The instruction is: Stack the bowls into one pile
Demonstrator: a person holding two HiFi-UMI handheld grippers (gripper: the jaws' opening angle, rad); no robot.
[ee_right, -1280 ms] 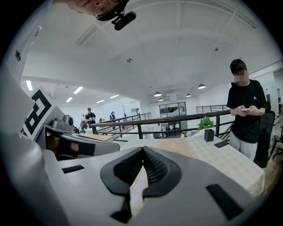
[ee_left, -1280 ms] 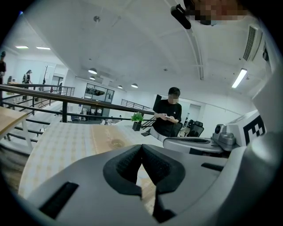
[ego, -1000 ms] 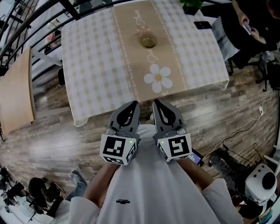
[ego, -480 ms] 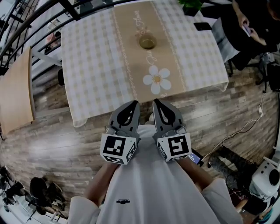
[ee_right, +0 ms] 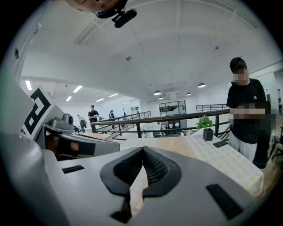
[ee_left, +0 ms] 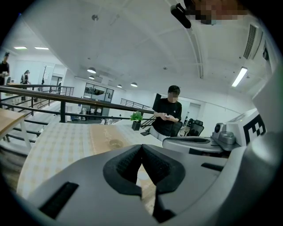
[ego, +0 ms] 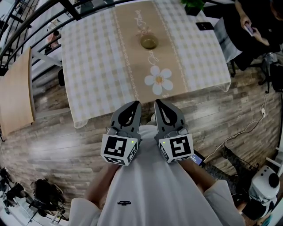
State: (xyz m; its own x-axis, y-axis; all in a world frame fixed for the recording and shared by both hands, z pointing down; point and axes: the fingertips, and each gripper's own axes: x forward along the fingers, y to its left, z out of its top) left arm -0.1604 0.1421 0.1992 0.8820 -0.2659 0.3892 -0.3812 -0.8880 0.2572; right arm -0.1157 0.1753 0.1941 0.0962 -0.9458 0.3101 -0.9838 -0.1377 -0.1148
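Note:
A small olive bowl point(ego: 149, 42) stands on the beige runner of the checked table point(ego: 93, 66), far from both grippers; whether it is one bowl or a nested pile cannot be told. In the left gripper view the bowl point(ee_left: 116, 143) shows small, beyond the jaws. My left gripper point(ego: 136, 104) and right gripper point(ego: 157, 103) are held side by side against the person's chest, short of the table's near edge. Both are shut with nothing between the jaws, as the left gripper point(ee_left: 141, 145) and right gripper point(ee_right: 143, 148) show in their own views.
A white daisy shape point(ego: 158, 80) lies on the runner near the table's front. A phone point(ego: 204, 25) and a potted plant point(ego: 193, 5) sit at the far right corner, where a person in black point(ego: 252, 26) stands. A wooden top point(ego: 15, 92) is at left, cables point(ego: 239, 134) at right.
Grippers and bowl have not moved. A person on the floor at the lower left has gone out of view.

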